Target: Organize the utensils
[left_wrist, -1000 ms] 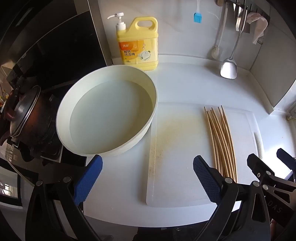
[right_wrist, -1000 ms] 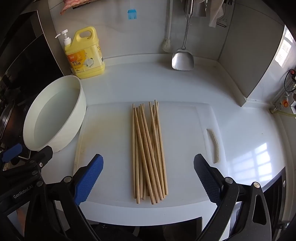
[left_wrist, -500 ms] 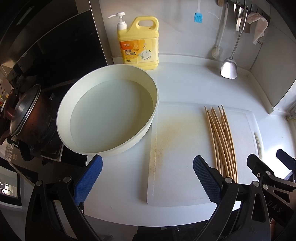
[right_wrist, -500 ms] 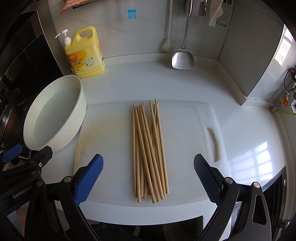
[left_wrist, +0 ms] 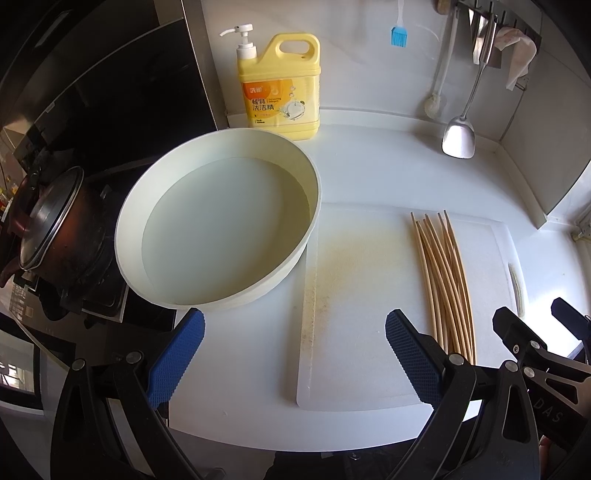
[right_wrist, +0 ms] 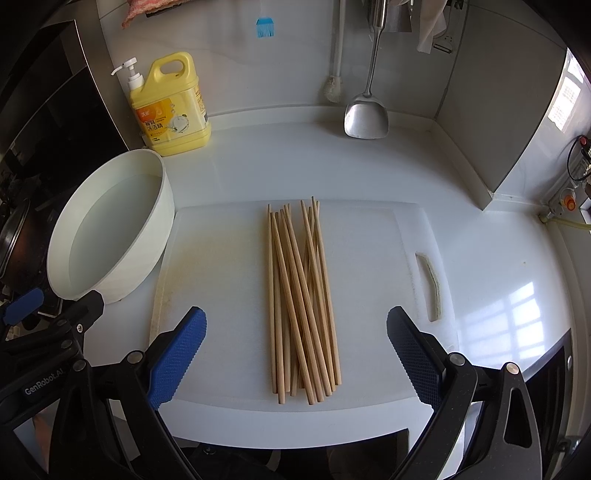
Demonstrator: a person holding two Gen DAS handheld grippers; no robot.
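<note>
A loose bundle of several wooden chopsticks [right_wrist: 301,295] lies lengthwise on a white cutting board [right_wrist: 214,280]; it also shows in the left wrist view [left_wrist: 445,280] at the board's right side [left_wrist: 354,295]. My right gripper [right_wrist: 295,354] is open and empty, its jaws spread either side of the near ends of the chopsticks, above the board's front edge. My left gripper [left_wrist: 293,354] is open and empty, over the board's left edge, beside a round white basin [left_wrist: 221,295] holding water. The basin also shows in the right wrist view [right_wrist: 162,221].
A yellow dish-soap bottle [right_wrist: 171,107] stands at the back wall. A steel spatula [right_wrist: 365,114], a blue brush [right_wrist: 265,27] and a white brush [right_wrist: 334,88] hang on the wall. A dark pot [left_wrist: 48,229] sits on the stove at left. The counter edge is near.
Both grippers have drifted slightly; the views shift a little. Nothing was taken hold of and the chopsticks have not moved.
</note>
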